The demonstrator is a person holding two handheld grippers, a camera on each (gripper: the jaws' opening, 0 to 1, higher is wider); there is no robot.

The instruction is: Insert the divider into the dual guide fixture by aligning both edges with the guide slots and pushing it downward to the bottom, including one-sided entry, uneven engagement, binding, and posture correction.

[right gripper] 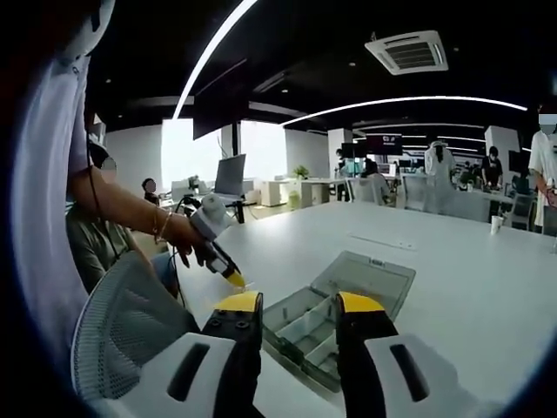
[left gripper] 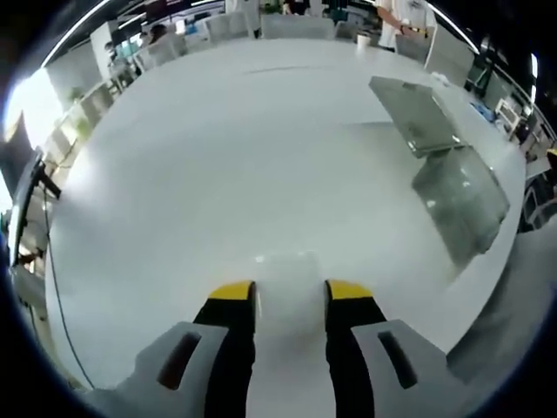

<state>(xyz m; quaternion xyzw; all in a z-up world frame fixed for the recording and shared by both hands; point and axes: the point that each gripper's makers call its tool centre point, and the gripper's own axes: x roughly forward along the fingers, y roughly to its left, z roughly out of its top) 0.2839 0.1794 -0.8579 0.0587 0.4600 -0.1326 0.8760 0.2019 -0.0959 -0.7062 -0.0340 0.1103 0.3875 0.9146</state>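
My left gripper reaches out over a white table, its yellow-tipped jaws shut on a pale translucent divider that fills the gap between them. The clear compartment box serving as the guide fixture lies far off to the right, its lid folded open. In the right gripper view my right gripper stands open and empty, with the box showing just beyond its jaws and the lid behind. A person's hand holds the left gripper left of the box.
A mesh chair back stands at the table's near edge on the left. Chairs, desks with monitors and several people stand around the far side of the table. A paper cup sits at the far right.
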